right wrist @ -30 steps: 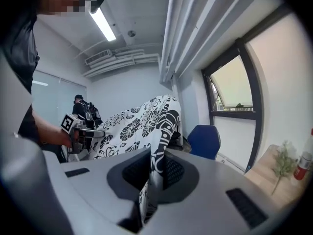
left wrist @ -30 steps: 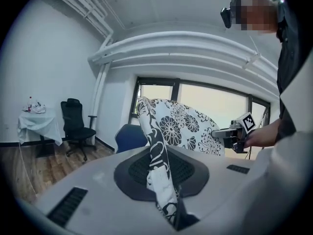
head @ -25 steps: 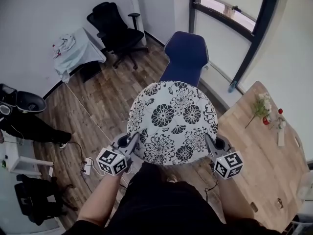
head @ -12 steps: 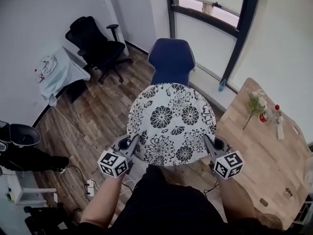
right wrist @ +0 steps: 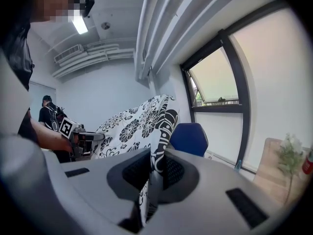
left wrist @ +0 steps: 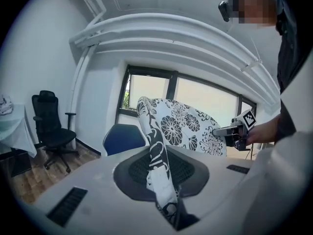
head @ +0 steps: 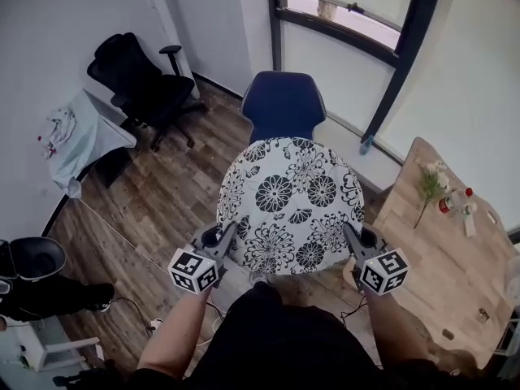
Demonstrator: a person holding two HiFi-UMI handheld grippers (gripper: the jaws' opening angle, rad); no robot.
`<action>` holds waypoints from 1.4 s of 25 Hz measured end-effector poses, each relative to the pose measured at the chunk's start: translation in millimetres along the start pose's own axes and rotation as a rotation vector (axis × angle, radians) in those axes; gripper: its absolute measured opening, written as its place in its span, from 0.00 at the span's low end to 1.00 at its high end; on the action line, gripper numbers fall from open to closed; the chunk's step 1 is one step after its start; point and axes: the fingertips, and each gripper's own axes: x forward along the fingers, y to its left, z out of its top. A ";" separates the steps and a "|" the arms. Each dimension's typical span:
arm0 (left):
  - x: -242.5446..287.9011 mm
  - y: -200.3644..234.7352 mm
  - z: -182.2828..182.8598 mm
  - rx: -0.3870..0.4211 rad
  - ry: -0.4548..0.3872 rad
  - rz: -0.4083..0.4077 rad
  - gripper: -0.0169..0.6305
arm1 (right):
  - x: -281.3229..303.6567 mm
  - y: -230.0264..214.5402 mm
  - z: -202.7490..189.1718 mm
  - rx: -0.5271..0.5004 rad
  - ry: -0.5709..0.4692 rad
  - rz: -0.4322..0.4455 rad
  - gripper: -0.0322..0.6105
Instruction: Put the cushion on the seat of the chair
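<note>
A round white cushion [head: 288, 203] with black flowers hangs in the air, held flat between both grippers. My left gripper [head: 222, 238] is shut on the cushion's [left wrist: 157, 151] left edge. My right gripper [head: 351, 236] is shut on the cushion's [right wrist: 159, 131] right edge. Beyond the cushion stands the blue chair [head: 283, 104], its back toward the window; the seat is partly hidden under the cushion. The same blue chair [left wrist: 123, 137] shows behind the fabric in the left gripper view and the blue chair [right wrist: 190, 137] in the right gripper view.
A black office chair [head: 136, 80] stands at the left by a small cloth-covered table [head: 77, 136]. A wooden table [head: 443, 258] with a plant and bottles lies at the right. A window [head: 357, 6] runs along the far wall. A black bin [head: 28, 258] sits at the lower left.
The person has stepped forward with the cushion; the blue chair now lies closer, just beyond the cushion's far edge. Both grippers keep their hold.
</note>
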 end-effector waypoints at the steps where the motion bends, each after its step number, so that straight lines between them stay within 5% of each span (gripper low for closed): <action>1: -0.2 -0.6 1.0 0.002 0.000 -0.003 0.08 | -0.4 0.3 0.7 0.002 0.000 -0.004 0.10; 23: 5.3 1.0 0.7 0.058 -0.011 -0.055 0.08 | -9.8 18.2 6.8 -0.001 -0.035 -0.072 0.10; 35: 3.4 -3.8 -11.6 0.091 -0.082 0.031 0.08 | -1.5 -0.9 -6.9 -0.068 -0.077 -0.036 0.10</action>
